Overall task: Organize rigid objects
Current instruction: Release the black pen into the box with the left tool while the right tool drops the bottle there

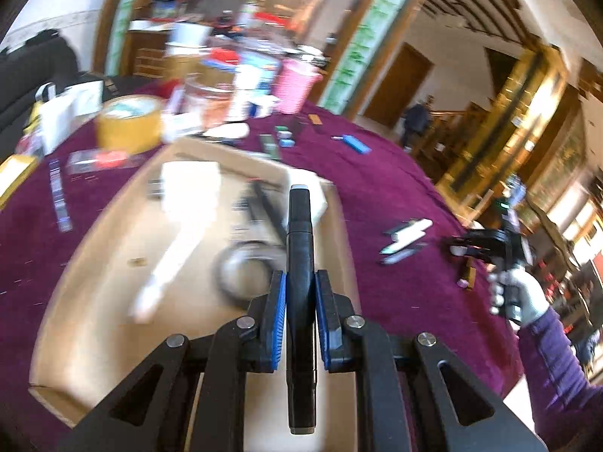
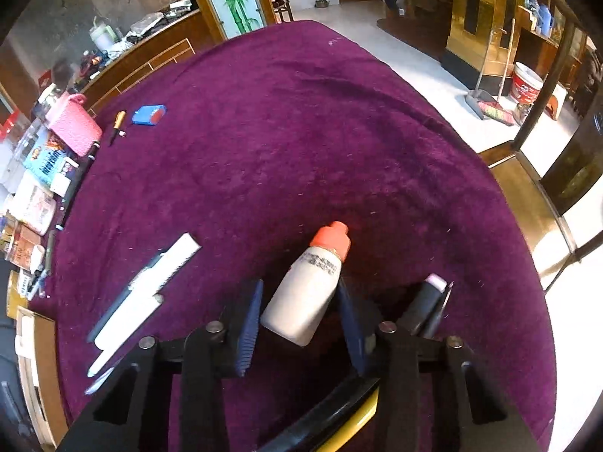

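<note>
Bottle [image 2: 307,290] between pads is the relation that counts: the small white bottle with an orange cap lies on the purple tabletop [image 2: 301,132] inside the spread of the right tool [image 2: 301,320], its long axis running away from the tool and tilted slightly to the right, cap at the far end. The tool stands wide; the right pad looks to be at or against the bottle's side, the left pad apart from it, so I judge the coming move to be a closing squeeze across the body. A dark marker [image 2: 424,305] lies just beside the right finger, outside the gap. White and dark pens [image 2: 143,293] lie near on the left. Ahead, the cloth is open.

The left tool [image 1: 300,316] is narrow, clamped on a black pen-like stick [image 1: 299,301] that points straight forward above a shallow cardboard tray [image 1: 94,293], likely its destination.
</note>
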The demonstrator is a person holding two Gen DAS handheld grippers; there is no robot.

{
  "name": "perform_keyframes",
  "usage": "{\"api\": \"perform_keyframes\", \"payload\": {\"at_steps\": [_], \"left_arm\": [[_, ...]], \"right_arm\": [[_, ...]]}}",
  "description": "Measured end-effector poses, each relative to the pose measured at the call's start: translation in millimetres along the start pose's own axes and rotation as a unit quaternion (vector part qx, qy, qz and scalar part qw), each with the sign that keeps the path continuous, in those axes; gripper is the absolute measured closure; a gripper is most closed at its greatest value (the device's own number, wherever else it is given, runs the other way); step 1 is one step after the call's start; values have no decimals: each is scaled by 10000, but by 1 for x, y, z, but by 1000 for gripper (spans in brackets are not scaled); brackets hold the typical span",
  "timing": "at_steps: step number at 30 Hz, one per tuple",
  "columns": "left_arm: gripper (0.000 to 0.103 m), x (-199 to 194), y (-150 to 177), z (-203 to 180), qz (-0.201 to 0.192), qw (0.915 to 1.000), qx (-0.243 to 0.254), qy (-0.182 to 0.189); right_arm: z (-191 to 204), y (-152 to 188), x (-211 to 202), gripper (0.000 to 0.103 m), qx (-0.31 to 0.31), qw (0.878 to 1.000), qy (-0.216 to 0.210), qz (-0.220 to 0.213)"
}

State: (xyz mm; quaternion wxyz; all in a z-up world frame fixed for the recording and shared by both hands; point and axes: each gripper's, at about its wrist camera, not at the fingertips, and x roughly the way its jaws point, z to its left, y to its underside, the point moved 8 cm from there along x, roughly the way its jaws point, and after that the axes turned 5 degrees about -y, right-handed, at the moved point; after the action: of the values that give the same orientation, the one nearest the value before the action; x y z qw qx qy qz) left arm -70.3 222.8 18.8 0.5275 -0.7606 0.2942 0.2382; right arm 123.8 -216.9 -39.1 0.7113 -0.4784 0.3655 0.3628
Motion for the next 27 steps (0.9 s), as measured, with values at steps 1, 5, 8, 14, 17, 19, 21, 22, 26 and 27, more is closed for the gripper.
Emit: {"api": "perform_keyframes", "payload": {"at_steps": [1,5,8,14,17,19,21,22,26,27], "left_arm": [[88,-1,0,14,40,9999,-69,-139],[88,-2,3,56,211,9981,-340,-463],[88,4,3,78,386,9962,-512,-595],[88,30,-9,101,689,9908,-518,-1045],[88,38,-14,109,699,9873,-389,-1376],[88,41,-16,112,722,9874,-430,-1339],[84,40,-17,112,696,9879,-414,-1322],[74,38,-18,111,651,9887,-412,-1289],[60,28,-20,108,469,9915,-441,-1130],[57,23,-20,106,395,9921,-440,-1106]], "right_arm": [[4,2,-4,63,16,10000,-90,-24],[50,15,-26,71,-190,9973,-697,-154],[101,37,-46,73,-511,9891,-1377,-52],[220,97,-62,73,-1486,9603,-2331,363],[260,125,-65,73,-1757,9430,-2751,647],[286,145,-70,73,-1904,9291,-3052,866],[309,164,-73,73,-2065,9156,-3273,1089],[319,172,-73,73,-2121,9080,-3391,1244],[354,212,-64,72,-2393,8795,-3656,1885],[361,221,-58,72,-2436,8748,-3666,2026]]}}
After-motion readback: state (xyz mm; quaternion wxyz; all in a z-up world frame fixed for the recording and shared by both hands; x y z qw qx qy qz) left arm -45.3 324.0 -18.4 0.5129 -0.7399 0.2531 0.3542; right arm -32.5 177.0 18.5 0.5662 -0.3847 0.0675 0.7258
